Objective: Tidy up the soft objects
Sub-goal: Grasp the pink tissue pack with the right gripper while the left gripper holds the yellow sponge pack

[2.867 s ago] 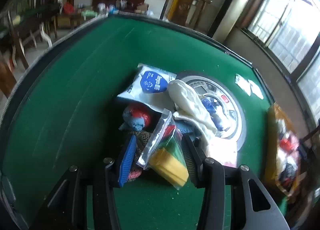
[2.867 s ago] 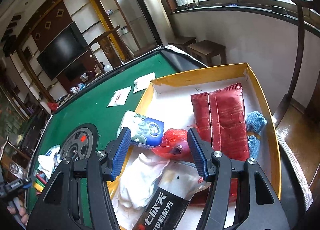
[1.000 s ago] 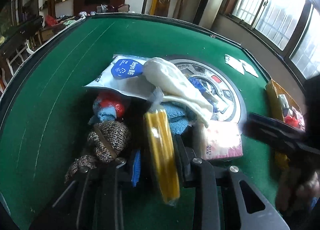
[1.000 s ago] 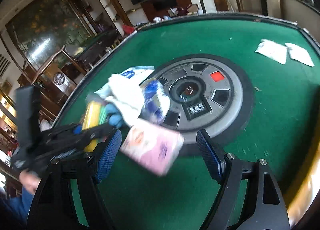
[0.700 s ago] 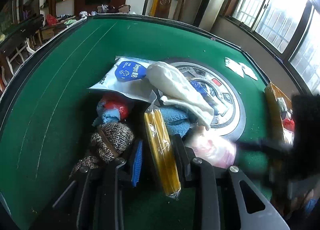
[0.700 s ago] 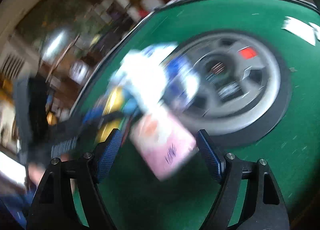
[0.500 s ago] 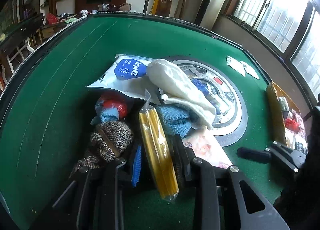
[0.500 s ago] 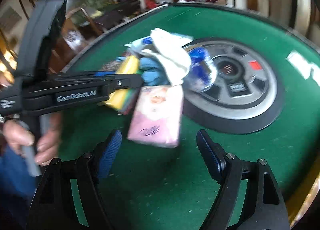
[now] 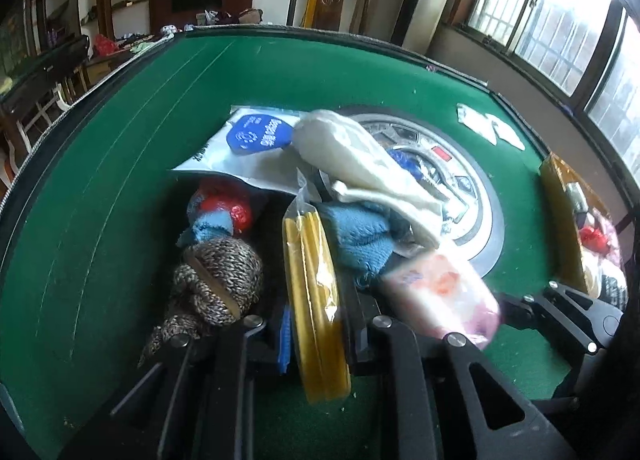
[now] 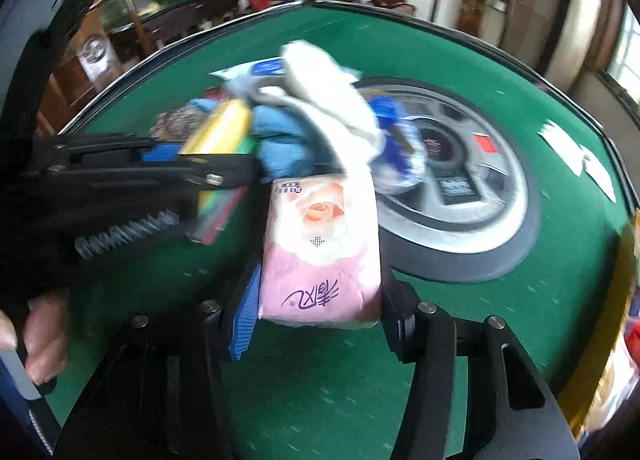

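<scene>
Desk (image 9: 120, 164): green felt top with a dark raised rim; a round grey and silver control panel (image 9: 476, 196) with a red button is set into its middle.
Left tongs (image 9: 316, 324): closed tight on a clear plastic bag of sponges (image 9: 316, 296), which stands on edge between a blue ribbed pad and a black one.
Bag of sponges: crinkled clear film; flat yellow slabs seen edge-on, with green and red layers showing in the right wrist view (image 10: 224, 140).
Right tongs (image 10: 316, 320): the jaws are closing on the pack of tissues (image 10: 320, 252), which sits between the blue ribbed pad and the black pad, both against its sides.
Pack of tissues: soft pink plastic wrap, block-shaped, printed with a rose and purple Chinese writing seen upside down; it lies on the felt at the near edge of the pile, just beside the round panel.
Pile: a white cloth (image 9: 360, 164) draped on top, a blue terry towel (image 9: 360, 236) under it, a brown and cream knitted bundle (image 9: 216, 280), a red and blue soft item (image 9: 220, 212).
Pouch (image 9: 236, 156): flat, white, with a blue label; the writing is too small to read.
Box (image 9: 560, 220): yellow cardboard, at the right edge of the desk.
Papers (image 9: 488, 128): two white slips lying flat on the felt.
Hand (image 10: 36, 340): bare fingers wrapped on the left tool's grip.
</scene>
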`<state>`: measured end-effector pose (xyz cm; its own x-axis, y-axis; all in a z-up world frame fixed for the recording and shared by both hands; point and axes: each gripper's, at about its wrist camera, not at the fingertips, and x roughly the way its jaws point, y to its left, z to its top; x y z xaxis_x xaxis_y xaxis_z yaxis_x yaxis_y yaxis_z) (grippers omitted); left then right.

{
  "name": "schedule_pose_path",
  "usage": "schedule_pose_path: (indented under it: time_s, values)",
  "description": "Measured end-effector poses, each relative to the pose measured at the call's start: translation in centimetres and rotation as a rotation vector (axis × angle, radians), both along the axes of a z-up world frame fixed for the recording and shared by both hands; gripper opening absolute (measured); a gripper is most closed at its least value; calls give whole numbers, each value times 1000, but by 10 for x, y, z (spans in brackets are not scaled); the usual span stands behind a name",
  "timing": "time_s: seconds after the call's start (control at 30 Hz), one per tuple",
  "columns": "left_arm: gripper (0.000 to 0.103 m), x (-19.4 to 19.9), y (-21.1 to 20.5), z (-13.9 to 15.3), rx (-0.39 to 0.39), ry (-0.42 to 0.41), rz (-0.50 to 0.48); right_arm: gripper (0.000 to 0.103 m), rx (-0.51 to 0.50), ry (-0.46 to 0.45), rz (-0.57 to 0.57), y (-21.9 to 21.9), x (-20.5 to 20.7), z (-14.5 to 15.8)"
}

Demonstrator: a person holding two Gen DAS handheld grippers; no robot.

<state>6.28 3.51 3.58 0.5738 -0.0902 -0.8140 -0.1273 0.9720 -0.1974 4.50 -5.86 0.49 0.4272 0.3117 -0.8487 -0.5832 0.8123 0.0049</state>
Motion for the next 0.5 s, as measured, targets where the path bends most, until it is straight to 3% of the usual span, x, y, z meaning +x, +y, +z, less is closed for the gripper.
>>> schedule_pose_path:
  time_s: [0.13, 0.37, 0.5]
  values:
    - [18, -3, 3, 5, -32, -34, -2, 52, 73, 21, -36, -27, -6, 9]
    - [18, -2, -3, 3, -63, -53, -39, 52, 49, 24, -24, -27, -12, 5]
    - [18, -3, 2, -2, -123, -60, -45, 53, 28, 22, -28, -26, -10, -1]
